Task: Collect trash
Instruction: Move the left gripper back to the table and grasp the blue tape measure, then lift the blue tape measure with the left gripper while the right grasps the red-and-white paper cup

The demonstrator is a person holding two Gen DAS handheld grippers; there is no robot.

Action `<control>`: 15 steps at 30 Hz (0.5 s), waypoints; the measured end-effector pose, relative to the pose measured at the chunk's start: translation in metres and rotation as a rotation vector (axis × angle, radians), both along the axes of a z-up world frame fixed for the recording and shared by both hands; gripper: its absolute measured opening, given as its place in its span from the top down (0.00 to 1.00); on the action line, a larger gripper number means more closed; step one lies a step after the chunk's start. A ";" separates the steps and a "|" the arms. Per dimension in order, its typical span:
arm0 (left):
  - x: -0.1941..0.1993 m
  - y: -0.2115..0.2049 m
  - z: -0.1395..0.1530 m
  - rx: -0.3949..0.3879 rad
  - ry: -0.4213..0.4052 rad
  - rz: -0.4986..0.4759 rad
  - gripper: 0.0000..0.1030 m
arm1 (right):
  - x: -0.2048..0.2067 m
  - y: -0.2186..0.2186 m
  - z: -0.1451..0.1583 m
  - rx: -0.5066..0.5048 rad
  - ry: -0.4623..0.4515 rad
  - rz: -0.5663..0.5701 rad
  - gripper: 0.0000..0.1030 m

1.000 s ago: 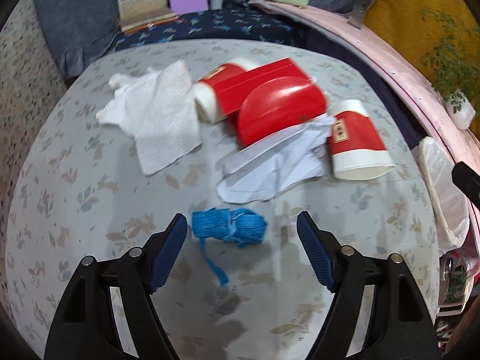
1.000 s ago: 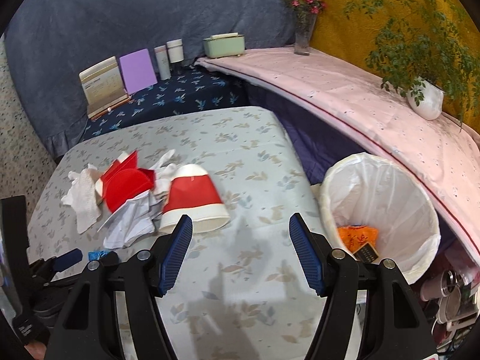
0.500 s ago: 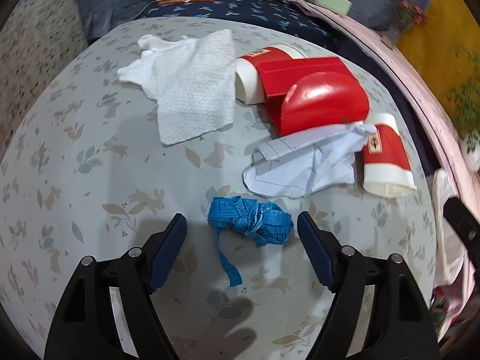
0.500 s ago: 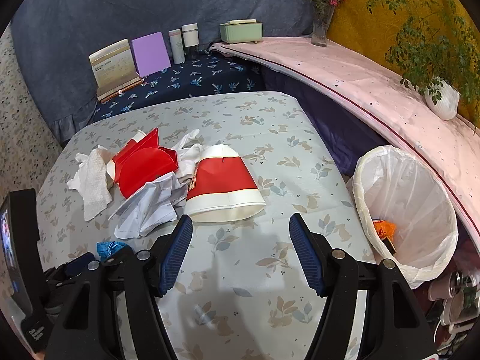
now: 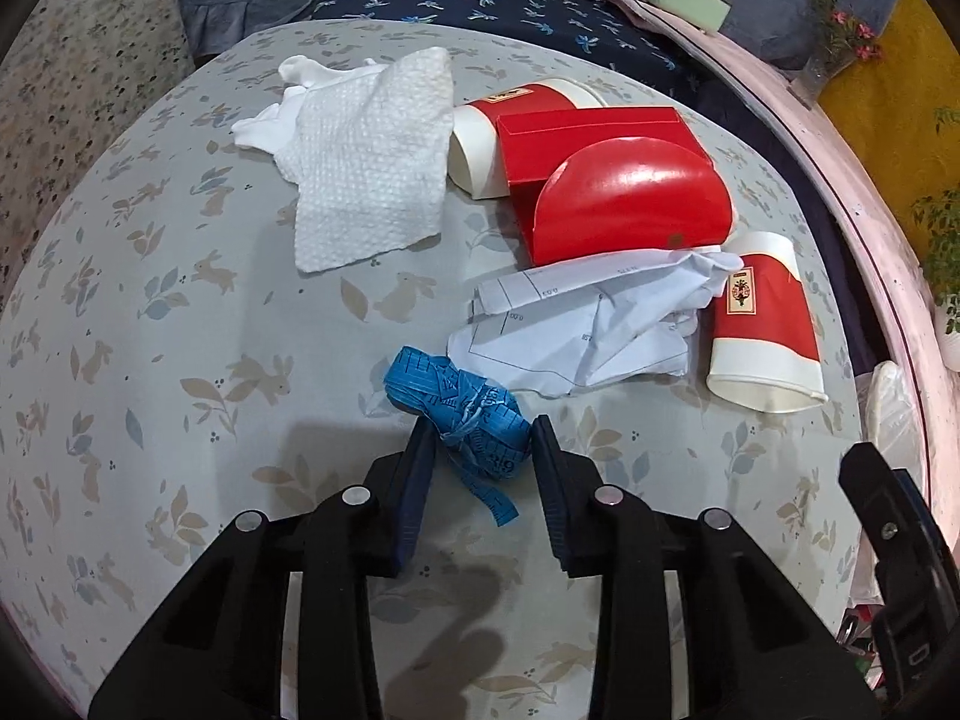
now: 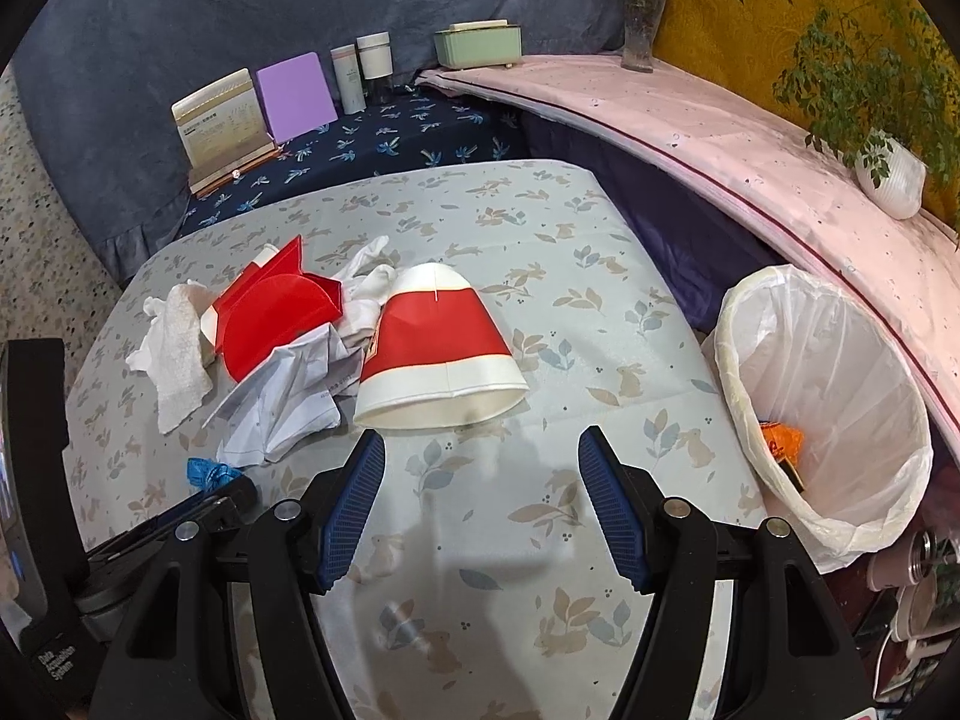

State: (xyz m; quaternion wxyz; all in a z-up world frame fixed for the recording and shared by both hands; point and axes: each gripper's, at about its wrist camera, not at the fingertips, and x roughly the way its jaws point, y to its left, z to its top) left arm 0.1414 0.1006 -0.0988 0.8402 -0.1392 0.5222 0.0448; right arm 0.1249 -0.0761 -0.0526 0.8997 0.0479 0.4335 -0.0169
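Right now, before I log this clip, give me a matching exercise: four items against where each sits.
Things:
1. blue tape measure
2. orange wrapper
3. white paper towel
4. green box

Places:
A. inside the lined bin
B. on the pink shelf
C. between the closing left gripper jaws
D. spread flat on the tablecloth, beside a red cup

Pairs: 1-C, 2-A, 3-D, 4-B

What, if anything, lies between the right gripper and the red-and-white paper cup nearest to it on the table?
Nothing visible does. The right gripper hangs open over bare tablecloth, and the paper cup lies on its side just beyond the fingertips, its open mouth facing them. The crumpled paper sits beside the cup, off the path.
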 end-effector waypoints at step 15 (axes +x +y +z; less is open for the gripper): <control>-0.001 0.021 0.025 0.060 -0.099 -0.086 0.74 | 0.030 0.008 -0.028 0.209 0.063 0.036 0.47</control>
